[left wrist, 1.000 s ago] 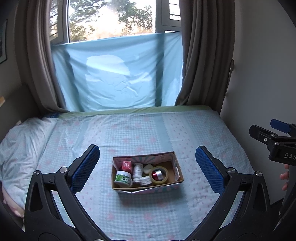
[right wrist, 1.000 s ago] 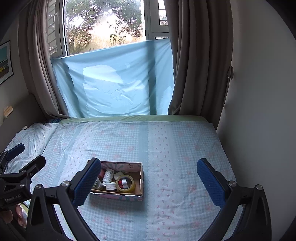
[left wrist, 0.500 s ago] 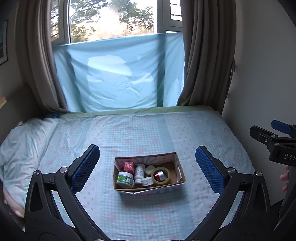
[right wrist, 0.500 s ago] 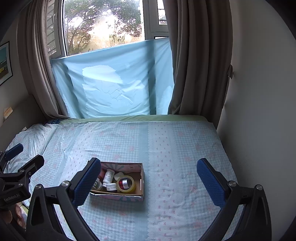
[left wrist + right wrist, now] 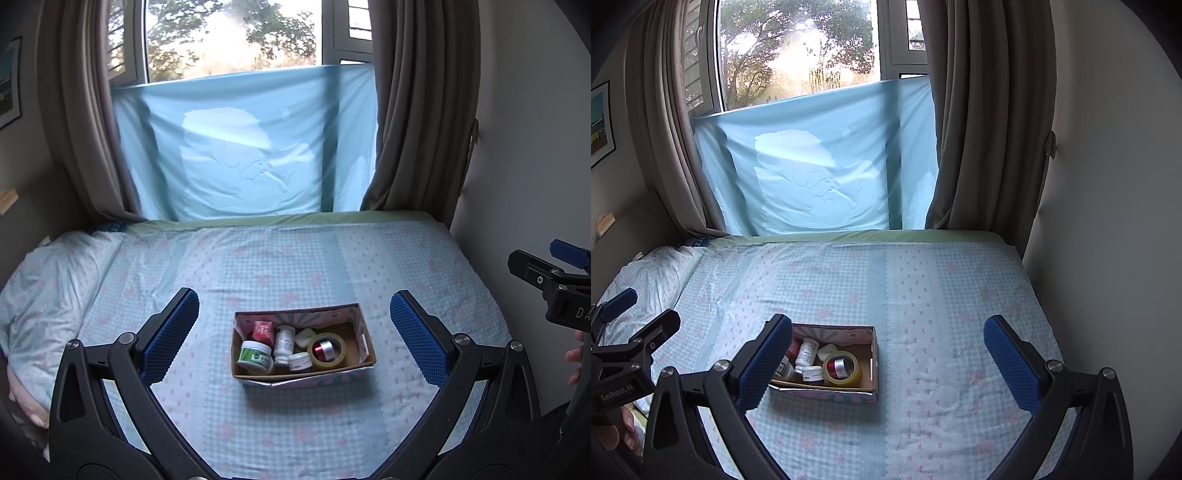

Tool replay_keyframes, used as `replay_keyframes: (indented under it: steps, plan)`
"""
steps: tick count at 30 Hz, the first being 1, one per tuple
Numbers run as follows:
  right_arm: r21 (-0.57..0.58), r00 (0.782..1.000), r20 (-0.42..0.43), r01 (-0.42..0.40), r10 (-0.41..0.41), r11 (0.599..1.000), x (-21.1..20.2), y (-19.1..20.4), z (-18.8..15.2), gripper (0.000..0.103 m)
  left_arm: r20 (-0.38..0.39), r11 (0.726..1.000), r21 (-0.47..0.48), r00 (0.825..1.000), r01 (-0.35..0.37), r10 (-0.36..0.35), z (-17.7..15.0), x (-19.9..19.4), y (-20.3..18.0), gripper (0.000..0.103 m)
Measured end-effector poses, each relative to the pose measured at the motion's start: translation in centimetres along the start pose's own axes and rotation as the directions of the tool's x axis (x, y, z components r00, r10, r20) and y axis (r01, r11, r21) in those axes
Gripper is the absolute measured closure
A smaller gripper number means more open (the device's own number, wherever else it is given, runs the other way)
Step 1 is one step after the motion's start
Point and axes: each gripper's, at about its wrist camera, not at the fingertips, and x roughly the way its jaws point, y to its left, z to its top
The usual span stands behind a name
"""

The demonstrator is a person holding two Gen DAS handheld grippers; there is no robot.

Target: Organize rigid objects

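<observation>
The cardboard box (image 5: 301, 345) has stayed at six o'clock on the bed (image 5: 295, 266), jars and tape roll (image 5: 327, 350) inside; both grippers' jaws remain apart, holding nothing

Cardboard box (image 5: 364, 334) matt, printed paper outside. Tape roll (image 5: 328, 350) glossy. Jar (image 5: 255, 356) smooth white plastic. Bed sheet (image 5: 295, 266) soft checked cloth. Left gripper (image 5: 295, 332) pads (image 5: 170, 336) blue, rough-textured; arms matt black plastic, metal screws.
</observation>
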Motion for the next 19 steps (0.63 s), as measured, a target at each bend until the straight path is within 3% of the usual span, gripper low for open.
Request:
replay_keyframes:
  steps: [3, 12, 19]
  plan:
    - [0.000, 1.000, 0.001, 0.002, -0.002, 1.000, 0.01, 0.02, 0.00, 0.000, 0.013, 1.000, 0.015, 1.000, -0.027, 0.027, -0.13, -0.03, -0.32, 0.000]
    - [0.001, 1.000, 0.002, 0.006, -0.006, 1.000, 0.03, 0.03, 0.13, 0.000, 0.067, 1.000, -0.018, 0.998, -0.018, 0.019, -0.04, -0.78, 0.31, 0.000]
    - [0.002, 1.000, 0.002, 0.007, -0.007, 1.000, -0.01, 0.02, 0.15, 0.000, 0.076, 0.999, -0.028, 0.997, 0.036, -0.033, -0.16, -0.84, 0.59, 0.000]
